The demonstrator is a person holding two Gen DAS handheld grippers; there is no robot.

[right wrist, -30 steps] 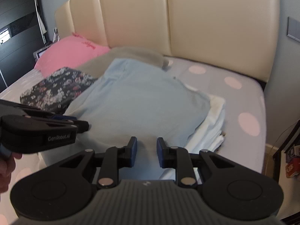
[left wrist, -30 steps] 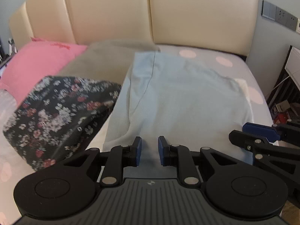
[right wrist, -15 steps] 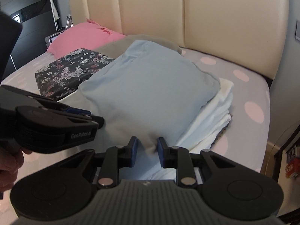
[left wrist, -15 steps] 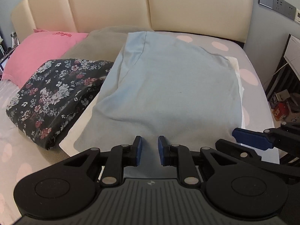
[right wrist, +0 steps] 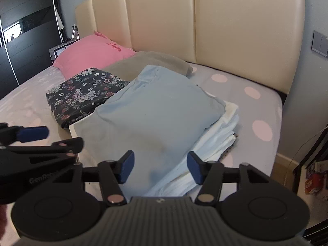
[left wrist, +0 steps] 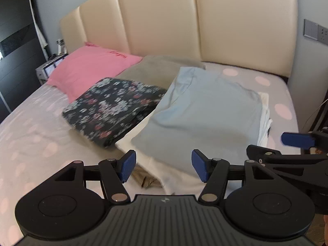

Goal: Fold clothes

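A folded light blue garment (left wrist: 207,114) (right wrist: 155,110) lies flat on top of a stack of folded white and pale clothes (right wrist: 217,135) on the bed. My left gripper (left wrist: 164,167) is open, pulled back from the garment's near edge, with nothing between its blue pads. My right gripper (right wrist: 161,167) is open too, hovering over the near right part of the stack and holding nothing. Each gripper shows at the edge of the other's view.
A folded dark floral garment (left wrist: 114,106) lies left of the stack, with a grey pillow (left wrist: 157,69) and a pink pillow (left wrist: 90,69) behind. The cream headboard (left wrist: 184,24) backs the bed. The mattress edge and floor clutter (right wrist: 313,180) are at the right.
Both grippers were shut on the blue garment's near edge; now both have opened, let it go and drawn back and up. The garment rests on the stack.
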